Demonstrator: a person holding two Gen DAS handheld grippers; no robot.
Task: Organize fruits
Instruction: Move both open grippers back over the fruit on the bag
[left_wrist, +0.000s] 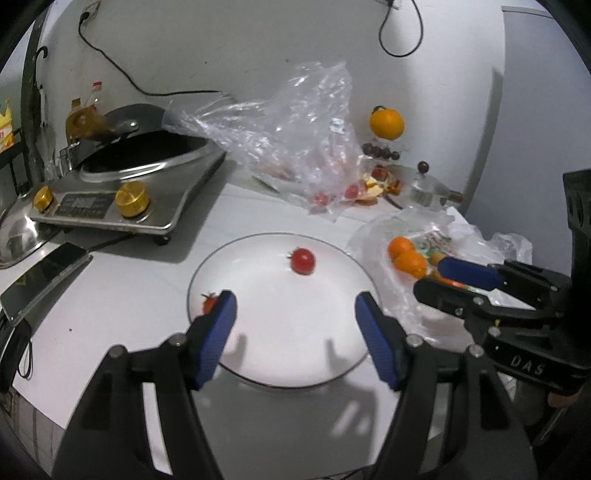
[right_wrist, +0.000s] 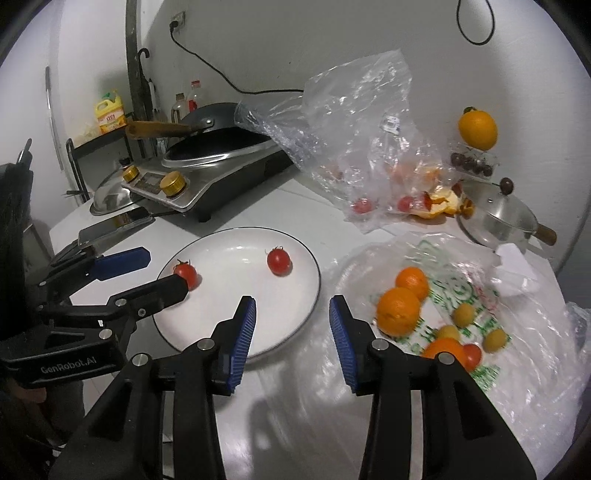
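While both claws, left claw (left_wrist: 295, 306) and right claw (right_wrist: 291, 314), hang parted and empty, soft cherry tomatoes (right_wrist: 279, 260) on the plate (right_wrist: 295, 314) need gentle mid-body pinches.

Home kitchen, small and lived-in. An induction cooker (right_wrist: 207, 184) with brass knobs sat on the white counter (right_wrist: 288, 199) with a dark wok (right_wrist: 221, 129) on it, its cable running to a wall socket (right_wrist: 178, 18); a steel lidded pot (right_wrist: 495, 218), a yellow oil jug (right_wrist: 109, 116) and bottles on a black rack (right_wrist: 96, 142) stood around it. Fruit lay about in loose plastic bags (right_wrist: 369, 122), with orange peel (right_wrist: 439, 201) and a white dinner plate (right_wrist: 229, 321) on the counter.
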